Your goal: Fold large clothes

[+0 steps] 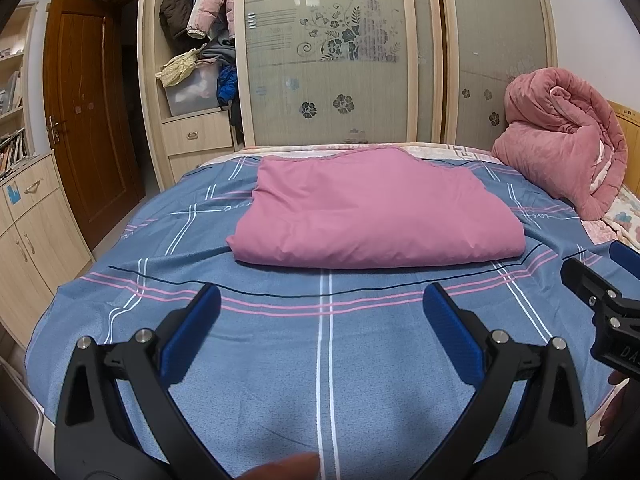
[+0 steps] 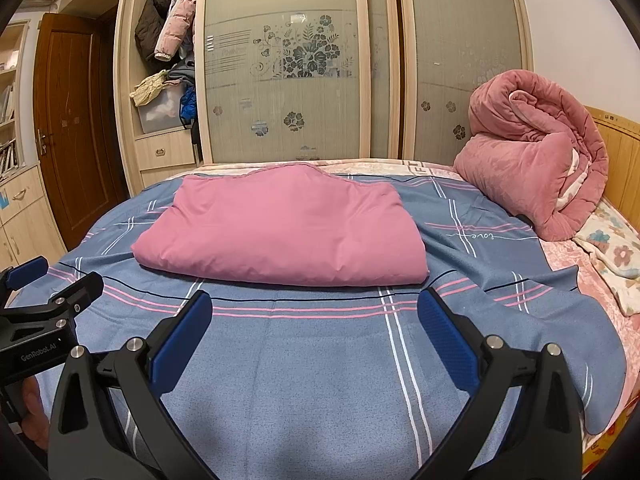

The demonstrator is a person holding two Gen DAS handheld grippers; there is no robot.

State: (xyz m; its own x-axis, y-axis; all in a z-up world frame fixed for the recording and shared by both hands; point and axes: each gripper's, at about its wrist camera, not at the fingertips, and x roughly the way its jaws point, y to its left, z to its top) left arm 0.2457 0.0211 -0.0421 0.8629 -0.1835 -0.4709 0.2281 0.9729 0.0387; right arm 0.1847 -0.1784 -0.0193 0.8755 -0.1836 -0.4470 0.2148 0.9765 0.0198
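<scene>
The left gripper hangs above the near part of the bed with its jaws spread wide and nothing between them; its blue pads face each other across bare sheet. A fingertip of the person's hand shows at the bottom edge of that view. The right gripper is likewise spread wide and empty, held over the same stretch of bed, just to the right of the left one. Each gripper shows at the edge of the other's view, so the two are side by side and apart.

Under both lies a blue sheet with pink, white and dark stripes, covering most of the bed. Beyond the grippers, in the middle of the sheet, rests the pink cloth, folded into a thick rectangular bundle with its folded edge toward the grippers. Neither gripper touches it.

At the far right of the bed, near the wooden headboard, a pink quilt sits rolled up in a bulky heap, well apart from the folded cloth. A floral blanket lies beside it on the right edge.

Behind the bed stands a wardrobe with frosted sliding doors printed with flowers. Its left section is open, showing hanging jackets and a plastic box. A brown door stands at the far left.
</scene>
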